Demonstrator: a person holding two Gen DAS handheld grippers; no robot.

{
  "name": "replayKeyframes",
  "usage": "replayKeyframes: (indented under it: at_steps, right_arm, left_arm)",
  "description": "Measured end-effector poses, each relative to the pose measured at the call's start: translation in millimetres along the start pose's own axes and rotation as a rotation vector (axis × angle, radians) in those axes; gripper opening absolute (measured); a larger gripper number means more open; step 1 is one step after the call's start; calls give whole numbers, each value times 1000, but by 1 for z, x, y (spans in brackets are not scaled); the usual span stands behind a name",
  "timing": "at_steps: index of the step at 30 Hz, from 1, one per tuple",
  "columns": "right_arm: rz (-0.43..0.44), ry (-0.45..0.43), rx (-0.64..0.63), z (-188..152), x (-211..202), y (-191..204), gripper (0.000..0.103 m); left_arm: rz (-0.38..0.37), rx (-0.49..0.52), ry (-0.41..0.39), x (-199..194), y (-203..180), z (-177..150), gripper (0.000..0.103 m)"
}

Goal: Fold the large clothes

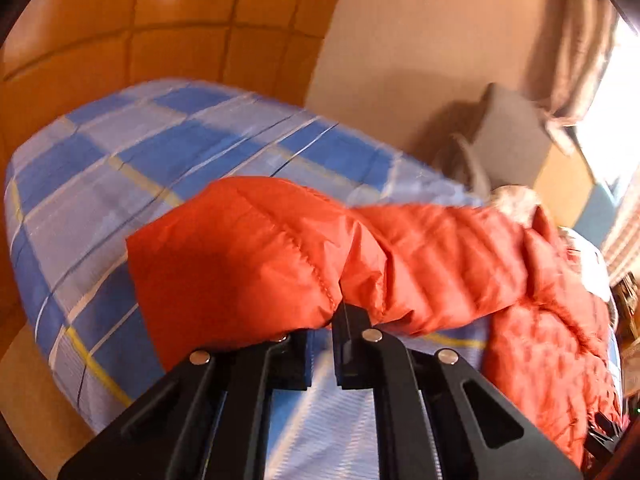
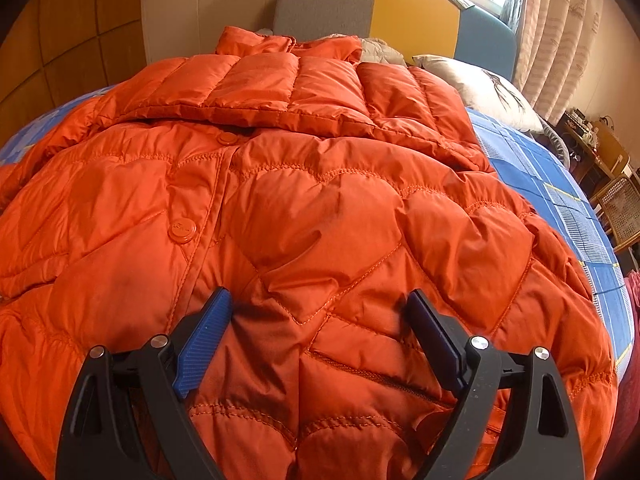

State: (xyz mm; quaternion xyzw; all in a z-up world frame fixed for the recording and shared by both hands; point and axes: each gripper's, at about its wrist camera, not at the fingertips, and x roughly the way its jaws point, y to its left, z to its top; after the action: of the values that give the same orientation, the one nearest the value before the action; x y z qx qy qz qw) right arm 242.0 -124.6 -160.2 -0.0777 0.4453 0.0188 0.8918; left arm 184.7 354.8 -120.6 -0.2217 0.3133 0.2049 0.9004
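Observation:
An orange quilted puffer jacket [image 2: 320, 200] lies spread front up on a bed, buttons closed and collar at the far end. In the left wrist view its sleeve [image 1: 260, 252] is raised off the blue checked bedsheet [image 1: 120, 160]. My left gripper [image 1: 340, 316] is shut on the sleeve's lower edge near a stitched seam. The cuff end hangs to the left. My right gripper [image 2: 320, 300] hovers open over the jacket's lower front. Its blue pads [image 2: 204, 332] stand wide apart on either side of a quilted panel, and nothing is pinched between them.
A pale pillow [image 2: 480, 88] and a grey, yellow and blue headboard [image 2: 324, 0] lie beyond the collar. Wood-panelled wall [image 1: 120, 20] borders the bed's left side. A cane chair [image 2: 620, 208] and a cluttered desk stand at the right, by curtains.

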Motion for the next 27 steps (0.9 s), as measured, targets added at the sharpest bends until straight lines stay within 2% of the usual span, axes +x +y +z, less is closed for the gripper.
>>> replayKeyframes:
  at_steps: [2,7,10,15,16,18,19,20,24,27]
  right_arm:
    - [1,3,4,0,0,0,88]
    - [13,11,17,1,0,-3,88]
    - [22,17,28,1,0,-5,88]
    - [35,27,40,3,0,-9,88]
    - [36,29,39,3,0,-9,88]
    - [36,31,36,3,0,-9,88]
    - [36,31,38,3,0,-8,88]
    - [37,31,39,3,-1,-9,88]
    - [38,30,41,4,0,-9,88]
    - [44,30,47,3,-1,-11,88]
  left_arm:
    - [-52,31,-26,-7,-20,6,6]
    - [-195,175,-60,-18,-99,13,6]
    - [-276,278,-49,-17,-154,6,6]
    - [-355,416,11,-11,-225,-24,8]
    - [-373,430,29,-10,-233,-30,11]
    - [-384,457,55,-8,-249,-43,27]
    - [-424,462,74,-9,-256,-49,53]
    - [-445,463,68,-14,-261,-55,65]
    - [-485,479,87,-25,-271,-68,68]
    - [-493,458,97,-31,-263,-76,69]
